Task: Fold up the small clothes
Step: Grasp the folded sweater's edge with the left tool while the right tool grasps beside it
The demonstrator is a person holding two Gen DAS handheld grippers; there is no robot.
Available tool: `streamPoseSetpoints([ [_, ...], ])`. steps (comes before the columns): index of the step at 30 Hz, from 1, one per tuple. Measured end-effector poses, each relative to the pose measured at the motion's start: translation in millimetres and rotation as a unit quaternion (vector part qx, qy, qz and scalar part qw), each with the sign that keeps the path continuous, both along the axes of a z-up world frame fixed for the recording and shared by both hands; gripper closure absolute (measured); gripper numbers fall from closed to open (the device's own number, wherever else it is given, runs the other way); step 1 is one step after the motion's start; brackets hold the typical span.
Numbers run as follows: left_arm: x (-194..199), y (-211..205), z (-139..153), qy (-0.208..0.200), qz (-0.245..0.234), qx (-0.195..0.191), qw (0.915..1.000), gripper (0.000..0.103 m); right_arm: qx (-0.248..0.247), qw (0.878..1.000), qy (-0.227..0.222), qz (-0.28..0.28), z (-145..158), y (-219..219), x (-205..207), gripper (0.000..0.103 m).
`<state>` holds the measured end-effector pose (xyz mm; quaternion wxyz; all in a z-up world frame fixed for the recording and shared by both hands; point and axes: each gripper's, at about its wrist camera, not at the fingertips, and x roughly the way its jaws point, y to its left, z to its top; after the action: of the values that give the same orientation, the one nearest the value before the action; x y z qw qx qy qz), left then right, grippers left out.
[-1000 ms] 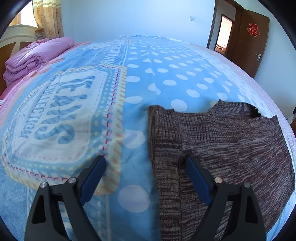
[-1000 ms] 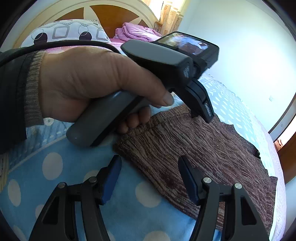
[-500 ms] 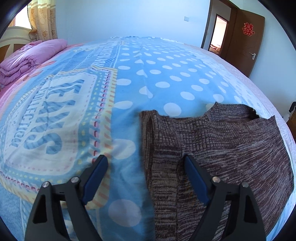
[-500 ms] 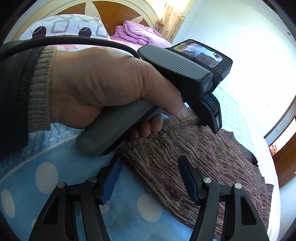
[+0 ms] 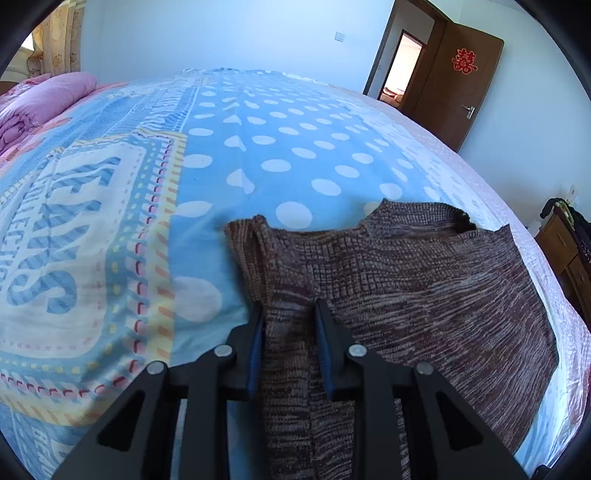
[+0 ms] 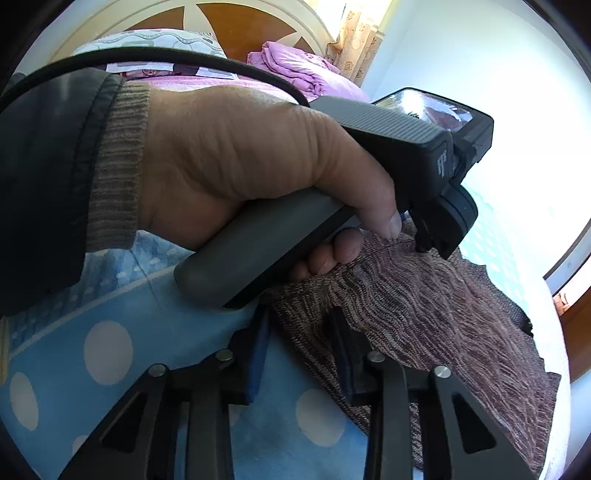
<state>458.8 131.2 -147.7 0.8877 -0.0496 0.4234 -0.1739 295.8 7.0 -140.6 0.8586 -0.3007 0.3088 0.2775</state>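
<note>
Left wrist: left tool (image 5: 289,317) closing on sweater (image 5: 424,280) | right tool (image 6: 301,325) likewise | left hand (image 6: 236,162) blocks view

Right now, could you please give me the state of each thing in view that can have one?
Sweater: flat on bed, side edge pinched up.
Left gripper: closing on sweater edge.
Right gripper: closing on sweater corner.
Door: open.
Pink quilt: folded.

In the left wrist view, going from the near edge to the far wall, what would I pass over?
The left tool, closing on a bunched strip of the brown sweater → polka-dot blue bedspread → far wall.
</note>
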Motion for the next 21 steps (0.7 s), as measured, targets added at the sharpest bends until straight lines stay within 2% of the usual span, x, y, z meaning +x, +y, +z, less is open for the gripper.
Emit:
streamPoseSetpoints([
  [2,0.8,0.7,-0.1,0.004,-0.003,-0.006,1.0000,0.081,0.006,1.000,0.006,0.003,1.0,-0.7,0.1,0.080],
  [4,1.1,0.1,1.3,0.008,-0.004,-0.006,0.9999,0.086,0.015,1.000,0.008,0.003,3.7,-4.1,1.0,0.091],
  [5,1.0,-0.7,2.4,0.010,-0.004,-0.003,0.9999,0.087,0.022,1.000,0.012,0.002,5.5,-8.1,1.7,0.093],
  [8,1.3,-1.2,6.9,0.020,0.000,0.001,0.9998,0.090,0.049,0.998,0.025,-0.003,12.3,-18.5,6.7,0.095],
  [11,1.7,-0.6,9.7,0.031,0.006,0.002,0.9995,0.091,0.068,0.998,0.019,-0.004,22.5,-28.2,4.2,0.095],
  [17,-1.3,7.8,21.2,0.050,0.028,-0.049,0.9971,0.092,0.111,0.993,0.018,-0.018,43.3,-61.4,5.3,0.095],
  [21,-7.1,4.1,38.8,0.042,0.035,-0.074,0.9957,0.092,0.171,0.984,0.023,-0.042,62.8,-101.2,7.1,0.095],
])
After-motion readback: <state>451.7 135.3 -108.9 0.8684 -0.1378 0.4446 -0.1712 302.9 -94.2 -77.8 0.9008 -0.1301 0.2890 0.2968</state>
